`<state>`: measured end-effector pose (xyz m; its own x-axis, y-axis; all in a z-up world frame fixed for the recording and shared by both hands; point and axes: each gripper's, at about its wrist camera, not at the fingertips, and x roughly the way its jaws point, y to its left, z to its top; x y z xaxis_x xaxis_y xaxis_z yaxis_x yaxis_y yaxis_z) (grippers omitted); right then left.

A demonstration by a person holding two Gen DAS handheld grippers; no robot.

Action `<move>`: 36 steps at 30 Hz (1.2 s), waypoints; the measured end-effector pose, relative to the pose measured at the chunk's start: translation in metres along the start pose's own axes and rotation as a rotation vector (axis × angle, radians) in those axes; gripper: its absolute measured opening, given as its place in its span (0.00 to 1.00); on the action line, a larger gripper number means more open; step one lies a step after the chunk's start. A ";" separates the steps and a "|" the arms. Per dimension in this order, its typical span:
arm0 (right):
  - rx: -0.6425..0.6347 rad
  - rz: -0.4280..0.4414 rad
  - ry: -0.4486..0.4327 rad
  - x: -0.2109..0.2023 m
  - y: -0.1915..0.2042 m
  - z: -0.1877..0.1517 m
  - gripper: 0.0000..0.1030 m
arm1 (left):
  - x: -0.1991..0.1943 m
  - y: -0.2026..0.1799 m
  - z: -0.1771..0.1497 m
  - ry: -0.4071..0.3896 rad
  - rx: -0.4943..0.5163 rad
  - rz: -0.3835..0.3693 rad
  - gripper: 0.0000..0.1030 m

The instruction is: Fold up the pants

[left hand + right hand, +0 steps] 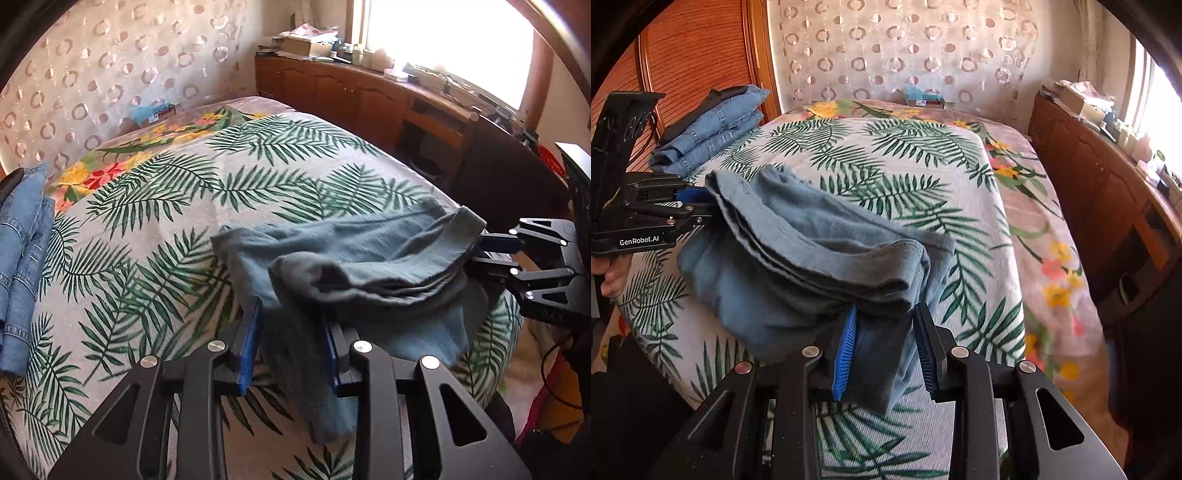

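Both tools grip the pants (369, 266), L tool (291, 347) at one end, R tool (884, 350) at other. Long axis runs L–R btwn them, bunched over near bed (184, 206) edge.

Black tool (884, 350), blue ribbed pads (846, 354)

Left tool (291, 343) and right tool (886, 347) each seem part-closed, pads (845, 354) gripping.
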<state>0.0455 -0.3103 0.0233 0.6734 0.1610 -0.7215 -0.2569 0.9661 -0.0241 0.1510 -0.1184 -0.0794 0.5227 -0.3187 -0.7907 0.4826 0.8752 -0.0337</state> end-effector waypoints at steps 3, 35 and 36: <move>0.006 -0.017 -0.027 0.004 -0.003 0.009 0.31 | 0.007 0.010 0.006 0.005 -0.034 0.011 0.30; 0.144 0.004 -0.091 0.023 -0.036 0.030 0.24 | 0.009 0.016 0.008 -0.016 -0.082 -0.005 0.30; 0.146 0.008 -0.093 0.020 -0.035 0.026 0.25 | 0.010 0.016 0.008 -0.015 -0.084 -0.004 0.30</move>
<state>0.0856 -0.3361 0.0280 0.7349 0.1806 -0.6537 -0.1639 0.9826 0.0872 0.1694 -0.1100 -0.0833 0.5319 -0.3270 -0.7811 0.4241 0.9013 -0.0885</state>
